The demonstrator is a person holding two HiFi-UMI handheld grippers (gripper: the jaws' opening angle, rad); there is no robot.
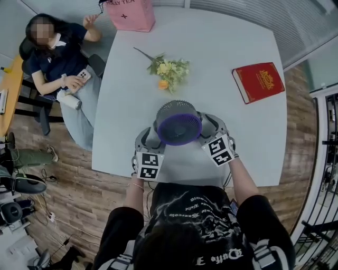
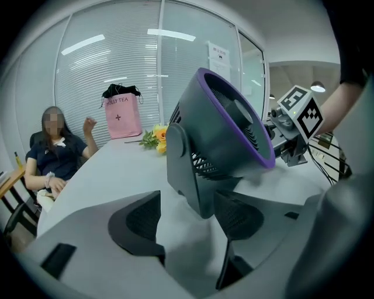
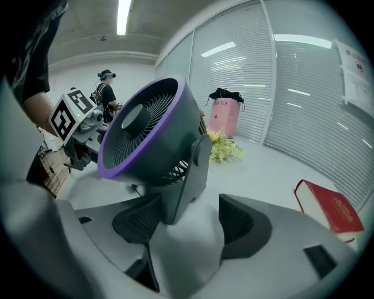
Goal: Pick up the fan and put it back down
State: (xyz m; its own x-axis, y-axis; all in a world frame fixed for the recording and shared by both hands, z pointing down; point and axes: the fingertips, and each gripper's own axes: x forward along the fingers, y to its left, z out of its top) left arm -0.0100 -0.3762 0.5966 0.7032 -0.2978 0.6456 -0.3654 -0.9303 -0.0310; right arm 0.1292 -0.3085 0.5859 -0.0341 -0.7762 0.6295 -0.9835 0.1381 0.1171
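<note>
A dark grey fan point(image 1: 178, 124) with a purple front ring sits tilted upward near the front edge of the white table point(image 1: 248, 137). My left gripper point(image 1: 152, 138) is at its left side and my right gripper point(image 1: 211, 132) at its right. In the left gripper view the fan's side bracket point(image 2: 190, 175) is between the open jaws of the left gripper point(image 2: 187, 219), close to the right pad, with a gap to the left pad. In the right gripper view the other bracket point(image 3: 184, 181) is against the left pad of the right gripper point(image 3: 190, 222), well apart from the right pad.
A red book point(image 1: 259, 82) lies at the table's right. A bunch of yellow flowers point(image 1: 169, 69) lies behind the fan, and a pink paper bag point(image 1: 131, 14) stands at the far edge. A seated person point(image 1: 58, 58) is beside the table's left side.
</note>
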